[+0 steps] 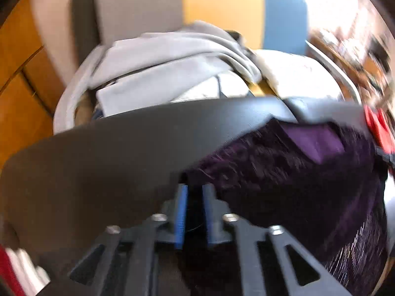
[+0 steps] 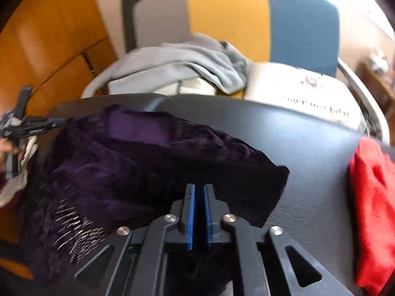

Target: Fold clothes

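A dark purple velvety garment (image 2: pixel 128 162) lies across the black table (image 2: pixel 308 148); it also shows in the left wrist view (image 1: pixel 284 172). My left gripper (image 1: pixel 195 190) is shut on the garment's left corner, dark cloth between its blue pads. My right gripper (image 2: pixel 199 190) is shut on the garment's right edge. The left gripper also shows at the far left of the right wrist view (image 2: pixel 37 127), at the garment's other end. A lighter purple lining (image 2: pixel 138 128) shows at a fold near the far edge.
A red cloth (image 2: pixel 375 202) lies on the table's right side, also seen in the left wrist view (image 1: pixel 377 128). Behind the table a white-framed chair (image 2: pixel 365 93) holds grey clothes (image 2: pixel 177 69) and a white printed cloth (image 2: pixel 308 91). Wooden panels (image 2: pixel 49 39) stand at left.
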{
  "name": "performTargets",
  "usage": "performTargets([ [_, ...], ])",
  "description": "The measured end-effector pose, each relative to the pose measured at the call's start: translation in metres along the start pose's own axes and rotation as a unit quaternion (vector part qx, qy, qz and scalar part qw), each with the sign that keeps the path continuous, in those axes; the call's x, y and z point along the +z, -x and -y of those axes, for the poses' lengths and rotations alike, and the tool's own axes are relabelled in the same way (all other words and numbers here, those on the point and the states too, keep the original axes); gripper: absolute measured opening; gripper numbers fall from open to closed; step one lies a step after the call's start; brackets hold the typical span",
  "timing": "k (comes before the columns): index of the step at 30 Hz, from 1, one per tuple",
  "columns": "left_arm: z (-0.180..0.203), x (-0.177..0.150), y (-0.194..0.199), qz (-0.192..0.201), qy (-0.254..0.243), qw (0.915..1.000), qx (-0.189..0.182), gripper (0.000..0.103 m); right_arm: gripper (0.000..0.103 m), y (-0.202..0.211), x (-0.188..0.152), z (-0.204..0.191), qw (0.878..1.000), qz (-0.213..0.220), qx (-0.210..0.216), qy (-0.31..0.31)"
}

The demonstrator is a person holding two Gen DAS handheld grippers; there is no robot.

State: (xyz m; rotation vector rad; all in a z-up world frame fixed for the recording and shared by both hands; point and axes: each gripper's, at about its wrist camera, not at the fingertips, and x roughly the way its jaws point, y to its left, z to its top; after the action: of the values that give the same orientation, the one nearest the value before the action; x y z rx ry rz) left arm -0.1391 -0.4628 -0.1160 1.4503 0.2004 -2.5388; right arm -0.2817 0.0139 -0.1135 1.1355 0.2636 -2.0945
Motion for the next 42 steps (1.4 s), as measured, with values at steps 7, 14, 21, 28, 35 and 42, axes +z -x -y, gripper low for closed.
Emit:
performTargets([
  [7, 0.020, -0.041, 0.033, 0.071, 0.004, 0.9970, -0.030, 0.024, 0.011, 0.036, -0.017, 0.034, 0.995, 0.065, 0.011, -0.075],
  [14, 0.063, -0.060, 0.009, 0.044, -0.051, 0.9973, -0.029, 0.024, 0.049, 0.019, -0.032, 0.013, 0.998, 0.023, 0.033, -0.048],
  [21, 0.047, -0.046, -0.014, 0.023, 0.019, 0.9996, -0.002, 0.027, 0.006, 0.007, -0.018, -0.025, 0.998, 0.014, -0.046, 0.048],
  [28, 0.039, -0.034, -0.026, 0.024, 0.046, 0.9979, 0.040, 0.026, 0.006, -0.003, -0.005, -0.005, 0.997, 0.015, -0.075, 0.018],
  [35, 0.043, -0.058, 0.030, 0.109, 0.062, 0.9918, 0.024, 0.029, 0.044, 0.012, -0.022, -0.002, 0.994, 0.044, -0.103, 0.010],
  [42, 0.080, -0.099, 0.029, 0.092, -0.006, 0.9954, 0.026, 0.031, 0.049, 0.046, -0.021, -0.069, 0.990, 0.078, -0.036, 0.111],
])
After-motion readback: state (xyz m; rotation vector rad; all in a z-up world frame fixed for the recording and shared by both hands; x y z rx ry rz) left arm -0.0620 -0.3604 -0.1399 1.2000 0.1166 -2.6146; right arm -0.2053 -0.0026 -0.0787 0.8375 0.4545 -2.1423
